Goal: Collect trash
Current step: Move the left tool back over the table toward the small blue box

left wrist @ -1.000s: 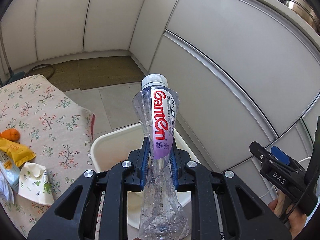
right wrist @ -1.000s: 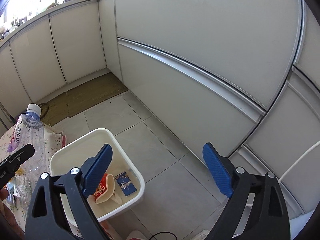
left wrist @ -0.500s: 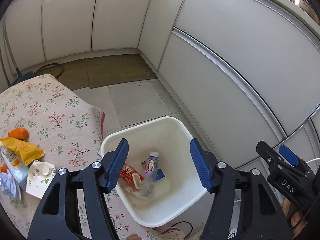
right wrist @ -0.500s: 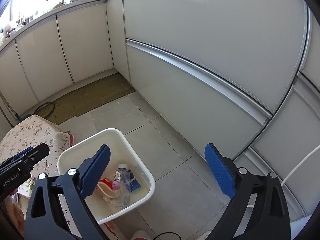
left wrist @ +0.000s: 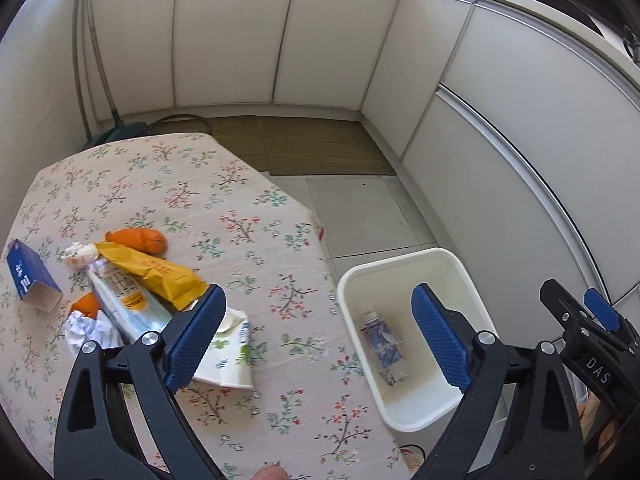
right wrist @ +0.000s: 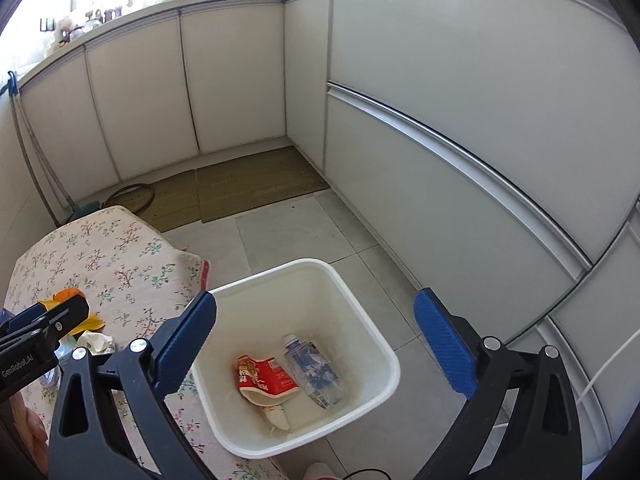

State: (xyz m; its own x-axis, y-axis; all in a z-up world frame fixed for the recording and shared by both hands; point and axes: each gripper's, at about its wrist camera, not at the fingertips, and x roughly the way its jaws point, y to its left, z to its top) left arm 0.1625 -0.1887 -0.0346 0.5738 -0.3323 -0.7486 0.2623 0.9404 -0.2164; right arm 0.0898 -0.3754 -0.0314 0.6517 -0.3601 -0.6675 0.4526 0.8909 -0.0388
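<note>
Beside floral table point(left wrist: 248, 216): white bin point(right wrist: 384, 364) w/ clear bottle point(right wrist: 314, 374), red packet point(right wrist: 266, 376) inside. Left on table: yellow wrapper point(left wrist: 154, 270), orange peel point(left wrist: 138, 240), blue box point(left wrist: 26, 276), paper cup point(left wrist: 230, 354), crumpled tissue point(left wrist: 90, 328). Left gripper point(left wrist: 316, 340): jaws just opened wide, empty; a sec ago clamped on the bottle, now dropped in. Right gripper point(right wrist: 316, 344): wide, empty, over bin.

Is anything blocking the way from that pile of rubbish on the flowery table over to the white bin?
Nothing visible does. The yellow wrapper and the other litter lie on the tablecloth, and the white bin stands on the floor just past the table's edge, its top uncovered. The left gripper is open and empty.
</note>
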